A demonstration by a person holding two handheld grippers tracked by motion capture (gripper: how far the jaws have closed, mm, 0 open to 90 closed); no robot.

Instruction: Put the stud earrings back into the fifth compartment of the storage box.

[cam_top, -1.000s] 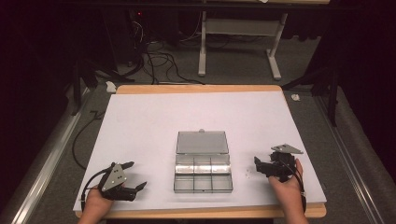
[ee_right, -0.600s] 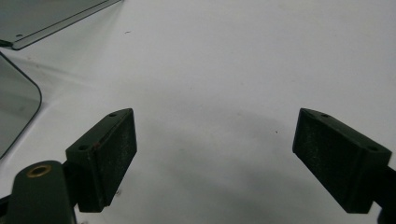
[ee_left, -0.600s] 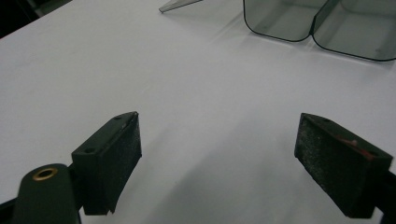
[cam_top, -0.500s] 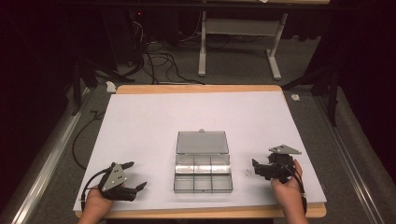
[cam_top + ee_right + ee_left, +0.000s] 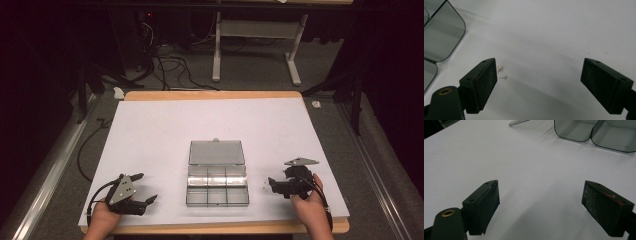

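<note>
On the white table cover (image 5: 165,135), a clear compartment box (image 5: 217,181) lies open.

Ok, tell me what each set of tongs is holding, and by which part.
Nothing. The left tongs and the right tongs are both open over the bare sheet. A small curved stud lies loose by one right jaw, ungripped.

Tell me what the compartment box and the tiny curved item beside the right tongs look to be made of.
Compartment box: clear, smoke-tinted plastic, apparently; the white surface shows through its glossy, rounded walls. Curved item: probably metal, a thin shiny wire with a pale, pearl-like bead at each end; too small to be sure.
</note>
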